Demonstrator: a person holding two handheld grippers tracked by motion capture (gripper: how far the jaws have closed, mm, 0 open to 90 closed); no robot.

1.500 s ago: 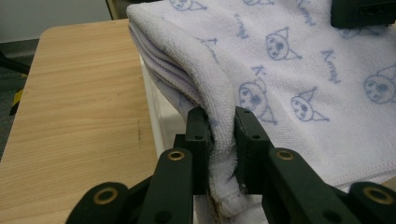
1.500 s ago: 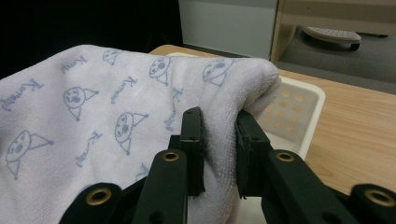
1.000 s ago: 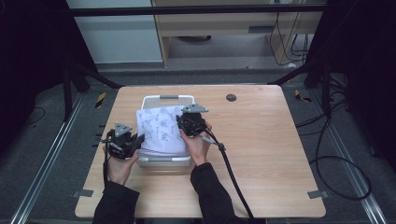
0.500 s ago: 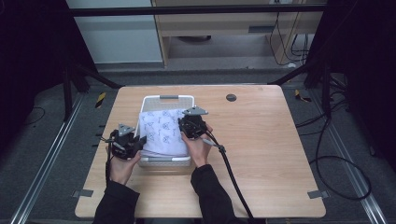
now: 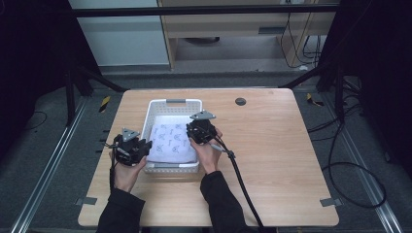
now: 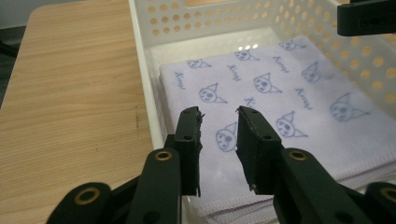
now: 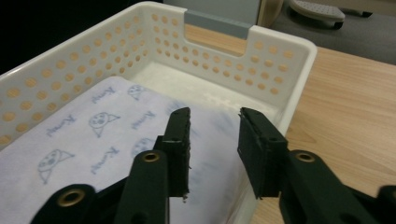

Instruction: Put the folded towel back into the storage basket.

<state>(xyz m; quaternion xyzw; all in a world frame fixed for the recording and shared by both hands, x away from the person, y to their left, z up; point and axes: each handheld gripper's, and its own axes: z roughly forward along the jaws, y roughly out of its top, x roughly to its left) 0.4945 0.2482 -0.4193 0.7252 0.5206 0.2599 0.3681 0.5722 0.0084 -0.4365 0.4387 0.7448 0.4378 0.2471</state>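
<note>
A light wooden table [image 5: 272,160] stands on grey carpet [image 5: 374,141], with a small dark round cap [image 5: 240,101] set near its far edge. Behind it sits a wooden cabinet [image 5: 228,29], and black cables [image 5: 340,160] trail over the floor at the right.

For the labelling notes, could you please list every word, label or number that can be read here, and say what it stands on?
Folded cloth in the white basket: a short cursive word in blue, repeated between printed cat-like faces; too small and blurred to read for certain.
Basket, table and both grippers: no text, label or number can be made out.
</note>
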